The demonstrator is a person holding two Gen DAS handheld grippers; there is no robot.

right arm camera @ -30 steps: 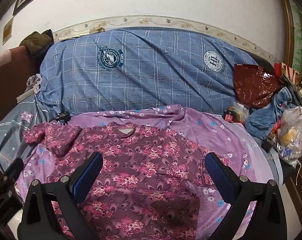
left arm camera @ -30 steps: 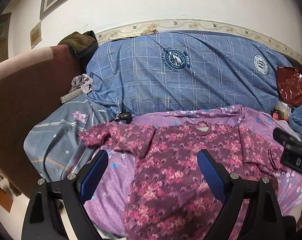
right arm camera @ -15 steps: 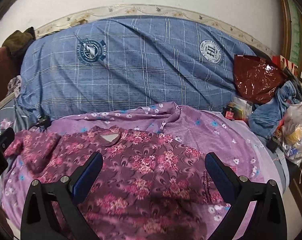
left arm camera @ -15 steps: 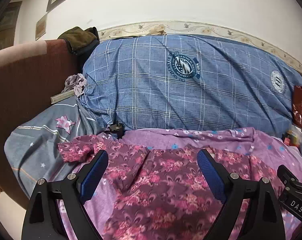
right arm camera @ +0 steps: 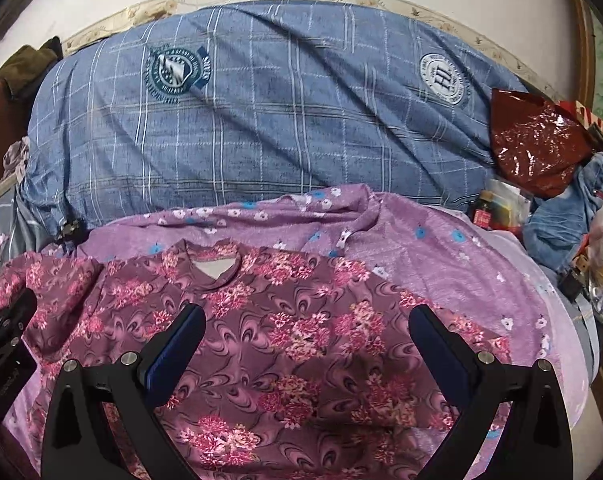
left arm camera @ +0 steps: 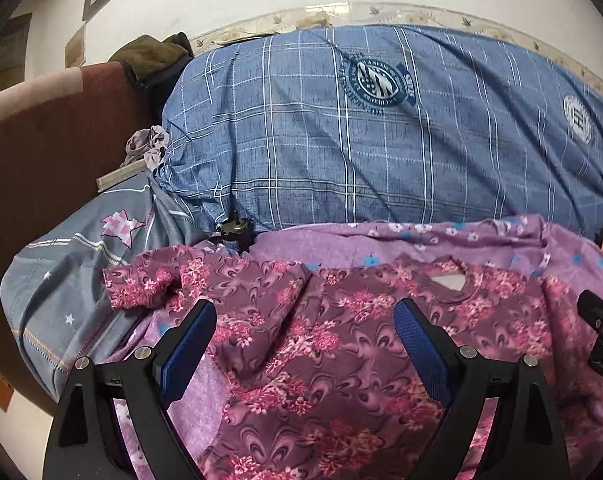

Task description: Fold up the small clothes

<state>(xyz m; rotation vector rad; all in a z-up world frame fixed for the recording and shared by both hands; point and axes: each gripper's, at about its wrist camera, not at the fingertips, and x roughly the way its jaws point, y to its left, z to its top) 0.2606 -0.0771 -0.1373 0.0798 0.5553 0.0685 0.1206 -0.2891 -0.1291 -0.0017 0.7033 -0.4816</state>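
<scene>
1. Left wrist view: the left tongs (left arm camera: 304,322) stand wide apart and hold nothing, above the floral shirt (left arm camera: 321,344), which lies flat on the purple sheet (left arm camera: 421,236).
2. Right wrist view: the right tongs (right arm camera: 307,330) gape wide, empty, over the shirt's chest; the blue plaid duvet (right arm camera: 261,120) lies beyond it.

The left hand-held gripper (left arm camera: 304,344) has its 2 blue-padded fingers (left arm camera: 187,344) spread wide apart, with nothing held between them. The right hand-held gripper (right arm camera: 307,350) is spread wide too and holds nothing. Each one shows at the edge of the other's view
</scene>
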